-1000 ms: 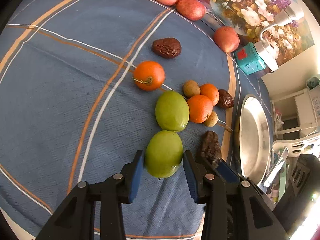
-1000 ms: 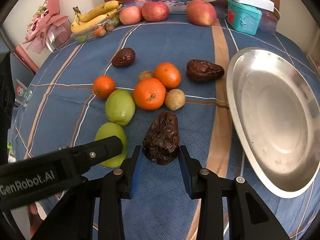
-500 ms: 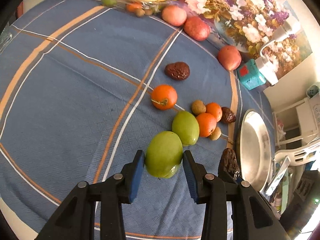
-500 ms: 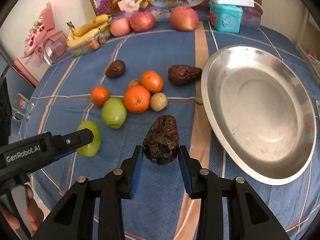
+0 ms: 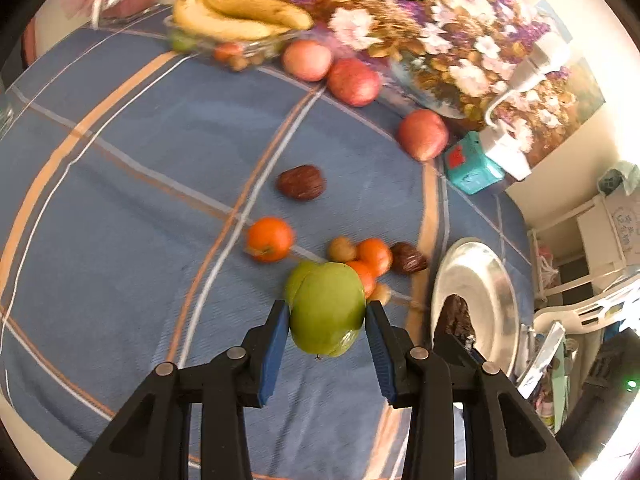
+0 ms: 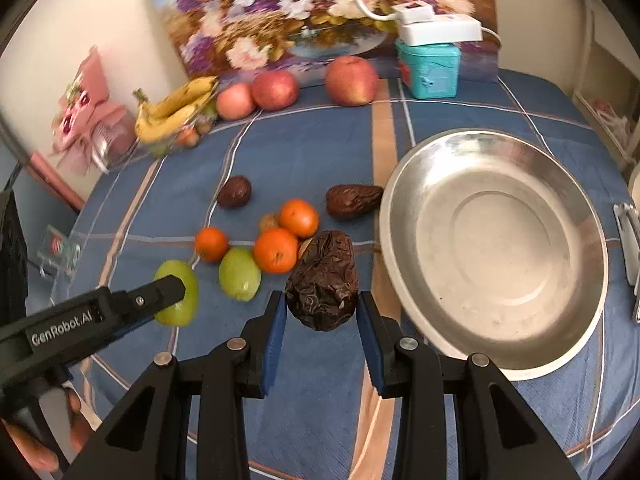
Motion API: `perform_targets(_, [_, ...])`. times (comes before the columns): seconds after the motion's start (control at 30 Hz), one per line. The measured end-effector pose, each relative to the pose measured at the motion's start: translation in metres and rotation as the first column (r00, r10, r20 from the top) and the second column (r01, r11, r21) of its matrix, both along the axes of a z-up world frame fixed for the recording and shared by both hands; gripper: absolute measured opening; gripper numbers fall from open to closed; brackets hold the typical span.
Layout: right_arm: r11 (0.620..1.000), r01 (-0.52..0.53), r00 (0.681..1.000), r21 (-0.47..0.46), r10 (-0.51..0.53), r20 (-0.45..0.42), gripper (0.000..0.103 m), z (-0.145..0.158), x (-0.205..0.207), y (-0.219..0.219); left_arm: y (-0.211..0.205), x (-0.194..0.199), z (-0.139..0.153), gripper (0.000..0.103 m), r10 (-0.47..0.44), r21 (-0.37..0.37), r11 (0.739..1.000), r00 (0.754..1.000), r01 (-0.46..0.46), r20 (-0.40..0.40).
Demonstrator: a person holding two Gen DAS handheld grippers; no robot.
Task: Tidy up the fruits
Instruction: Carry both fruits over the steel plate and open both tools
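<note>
Two fruits now hang lifted off the cloth; my left gripper [image 5: 326,316] clamps the green fruit [image 5: 326,312] mid-frame; my right gripper [image 6: 320,312] pinches the wrinkled date [image 6: 323,280] lower centre; the steel plate [image 6: 496,344], at right, looks next.

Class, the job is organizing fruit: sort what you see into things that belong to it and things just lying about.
Belongs: green fruit in left claw; wrinkled brown fruit in right claw; oranges; metal dish.
Lying about: teal box; flower painting; pink bouquet.
</note>
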State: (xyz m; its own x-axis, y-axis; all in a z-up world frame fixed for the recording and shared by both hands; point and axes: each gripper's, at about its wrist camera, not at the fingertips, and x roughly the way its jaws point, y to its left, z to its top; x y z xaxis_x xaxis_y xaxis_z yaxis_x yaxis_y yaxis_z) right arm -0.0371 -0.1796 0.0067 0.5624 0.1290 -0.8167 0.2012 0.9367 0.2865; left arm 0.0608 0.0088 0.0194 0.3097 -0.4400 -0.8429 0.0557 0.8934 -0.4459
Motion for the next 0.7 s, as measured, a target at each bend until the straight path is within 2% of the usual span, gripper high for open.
perform_targets(0.23, [0.992, 0.126, 0.992, -0.022, -0.127, -0.02, 0.037, 0.003, 0.02, -0.031, -0.053, 0.013, 0.005, 0.042, -0.092, -0.005, 0.996, 0.996, 0.092, 0.017])
perform_targets(0.4, [0.978, 0.207, 0.978, -0.031, -0.208, -0.031, 0.037, -0.002, 0.021, -0.064, -0.101, 0.016, 0.002, 0.042, -0.182, -0.014, 0.983, 0.983, 0.183, 0.007])
perform_targets(0.7, [0.921, 0.382, 0.914, -0.081, -0.389, -0.112, 0.037, -0.024, 0.009, -0.134, -0.182, 0.015, -0.014, 0.042, -0.315, -0.001, 0.949, 0.949, 0.315, -0.021])
